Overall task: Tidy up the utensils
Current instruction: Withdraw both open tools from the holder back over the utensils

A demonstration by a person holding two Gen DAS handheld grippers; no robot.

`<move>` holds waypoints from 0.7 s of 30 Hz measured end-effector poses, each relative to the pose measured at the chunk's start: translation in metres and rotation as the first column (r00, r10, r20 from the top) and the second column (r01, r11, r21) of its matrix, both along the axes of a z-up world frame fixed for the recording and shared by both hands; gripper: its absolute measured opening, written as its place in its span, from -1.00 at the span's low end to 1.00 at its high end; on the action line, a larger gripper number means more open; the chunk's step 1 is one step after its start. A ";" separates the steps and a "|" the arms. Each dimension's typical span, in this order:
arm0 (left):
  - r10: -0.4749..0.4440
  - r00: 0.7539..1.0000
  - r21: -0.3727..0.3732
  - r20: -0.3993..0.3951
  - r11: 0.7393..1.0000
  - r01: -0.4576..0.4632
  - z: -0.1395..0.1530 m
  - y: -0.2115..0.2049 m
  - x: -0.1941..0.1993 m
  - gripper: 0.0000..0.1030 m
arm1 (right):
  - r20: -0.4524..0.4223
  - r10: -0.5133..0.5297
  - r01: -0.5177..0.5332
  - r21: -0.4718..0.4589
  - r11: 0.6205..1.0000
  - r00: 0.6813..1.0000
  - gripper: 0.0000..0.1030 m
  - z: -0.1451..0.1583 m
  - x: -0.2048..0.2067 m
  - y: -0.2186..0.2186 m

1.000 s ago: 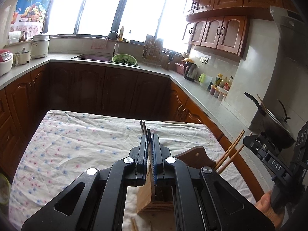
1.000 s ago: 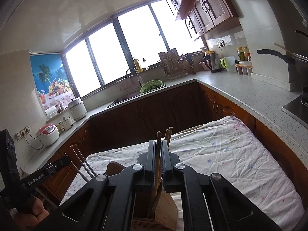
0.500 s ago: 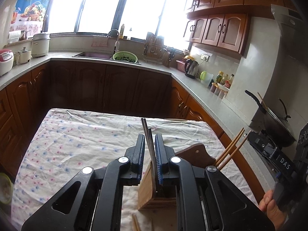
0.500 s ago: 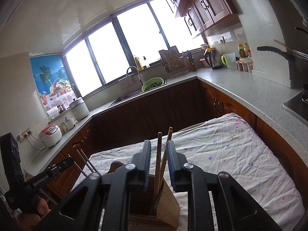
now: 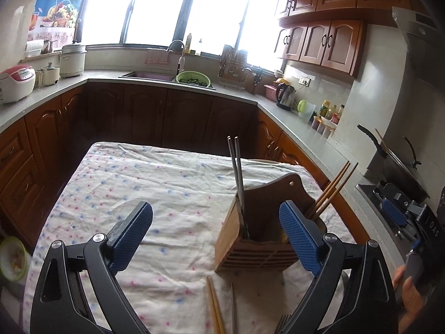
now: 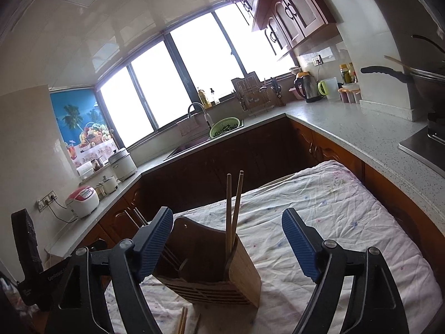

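A wooden utensil holder (image 5: 258,239) (image 6: 244,267) stands on the cloth-covered table (image 5: 155,183). A pair of metal chopsticks (image 5: 237,172) stands in its left slot, and wooden chopsticks (image 5: 332,188) (image 6: 232,208) lean in its right slot. My left gripper (image 5: 215,226) hangs just in front of the holder, its jaws opening wide, and the metal pair stands free between them, untouched. My right gripper (image 6: 226,240) has its jaws opening around the wooden pair without touching it. Loose wooden chopsticks (image 5: 214,306), a metal chopstick (image 5: 233,306) and a fork (image 5: 282,325) lie near the table's front.
A hand (image 5: 408,303) holds the right gripper's body at the right edge. Counters wrap the room, with a sink and green colander (image 5: 193,78), a kettle (image 5: 286,96), rice cookers (image 5: 16,83) and a wok (image 5: 397,167) on the stove.
Both grippers were shut on their chopstick pairs above the holder. Both have opened wide and drawn back, and the pairs now stand in the holder on their own.
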State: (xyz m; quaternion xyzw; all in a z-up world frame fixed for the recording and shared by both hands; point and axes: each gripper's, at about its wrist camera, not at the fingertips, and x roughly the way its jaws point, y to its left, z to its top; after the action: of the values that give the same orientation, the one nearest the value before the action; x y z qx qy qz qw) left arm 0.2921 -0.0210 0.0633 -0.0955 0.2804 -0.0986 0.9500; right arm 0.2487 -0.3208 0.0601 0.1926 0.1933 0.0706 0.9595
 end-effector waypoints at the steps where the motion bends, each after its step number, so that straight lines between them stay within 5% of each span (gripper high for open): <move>1: 0.004 1.000 0.001 -0.012 1.000 -0.004 -0.004 0.003 -0.003 0.84 | -0.003 0.003 -0.003 0.001 1.000 1.000 0.70 -0.002 -0.004 0.000; 21: 0.028 0.993 0.051 -0.117 0.998 -0.022 -0.055 0.028 -0.071 0.84 | -0.133 0.035 -0.039 -0.028 0.999 0.990 0.75 -0.049 -0.079 0.006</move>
State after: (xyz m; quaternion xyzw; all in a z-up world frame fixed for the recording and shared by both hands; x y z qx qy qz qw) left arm 0.2215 0.0073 0.0080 -0.0809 0.3372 -0.0739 0.9350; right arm 0.1699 -0.3150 0.0112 0.1787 0.2613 0.0726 0.9458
